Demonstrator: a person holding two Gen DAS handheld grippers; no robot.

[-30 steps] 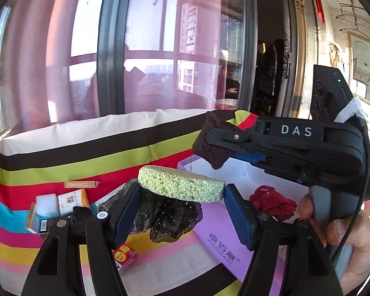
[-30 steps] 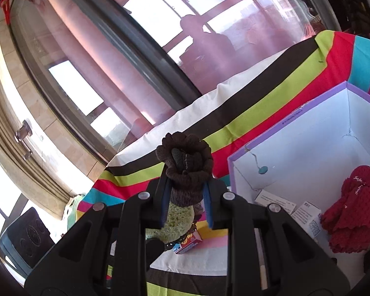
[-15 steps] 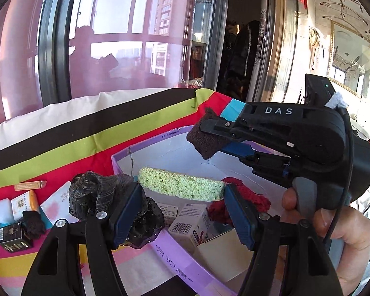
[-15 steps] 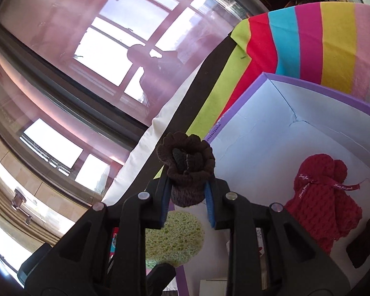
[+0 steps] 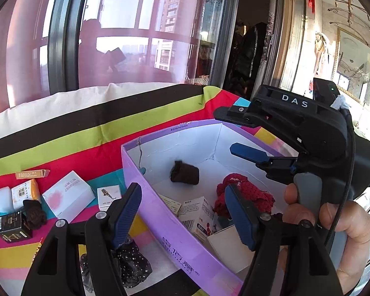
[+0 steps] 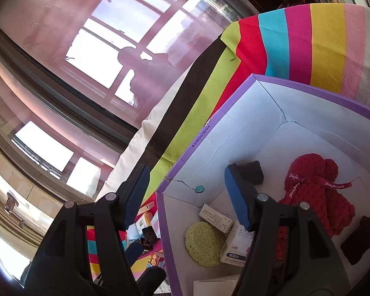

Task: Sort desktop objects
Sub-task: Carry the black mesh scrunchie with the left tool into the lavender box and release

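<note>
The purple box (image 5: 175,224) takes up the middle of the striped cloth (image 5: 86,133), and both grippers hang over it with nothing in them. The right gripper (image 6: 187,197) has just been opening, jaws apart and empty, and the dark knitted piece (image 5: 185,172) lies on the box floor near the far wall. The left gripper (image 5: 182,214) stands wide too, straddling the near wall, while the green sponge (image 6: 204,244) rests inside beside a small carton (image 6: 236,244) and the red knitted bundle (image 6: 315,192). I'd worry that pulling either tool back low could catch that thin wall and drag or tip the box. On the cloth, the white packet (image 5: 66,194) and black carton (image 5: 12,224) sit crowded together, so reaching for one may knock the other.
</note>
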